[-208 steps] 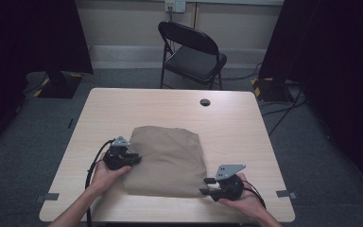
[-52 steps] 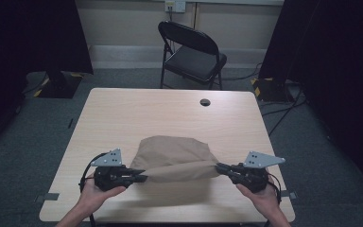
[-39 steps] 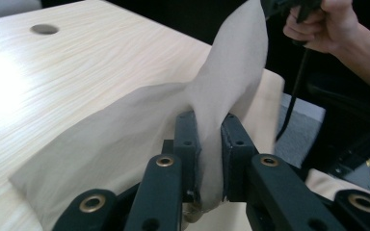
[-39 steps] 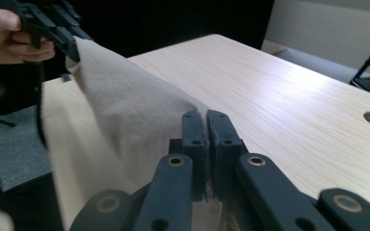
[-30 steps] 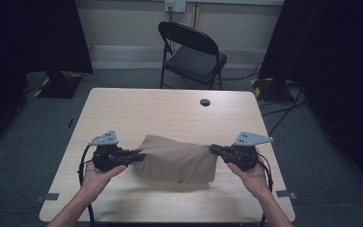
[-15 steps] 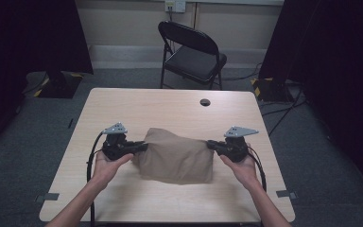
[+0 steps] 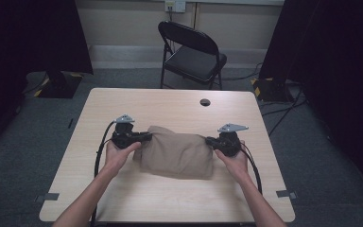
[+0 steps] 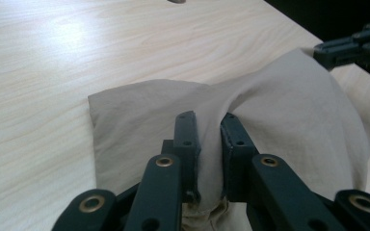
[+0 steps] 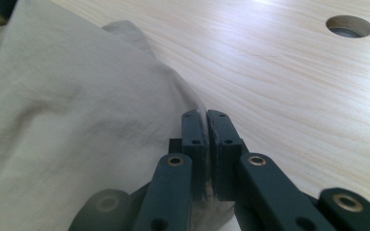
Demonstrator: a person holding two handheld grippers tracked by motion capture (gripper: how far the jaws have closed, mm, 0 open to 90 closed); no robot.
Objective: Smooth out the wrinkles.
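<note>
Folding the beige cotton cloth [image 7: 177, 153] in half: best lowered with both held corners level and drawn taut, edge set square on the layer beneath, on the pale wooden table [image 7: 170, 101] at mid-table between the hands. Left gripper [image 8: 207, 132]: nearly closed, pinching a thick fold of cloth. Right gripper [image 9: 205, 127]: pressed almost together on a thin cloth edge.

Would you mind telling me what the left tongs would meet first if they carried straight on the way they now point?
Probably more of the beige cloth they already pinch; beyond it, the right tongs.
</note>
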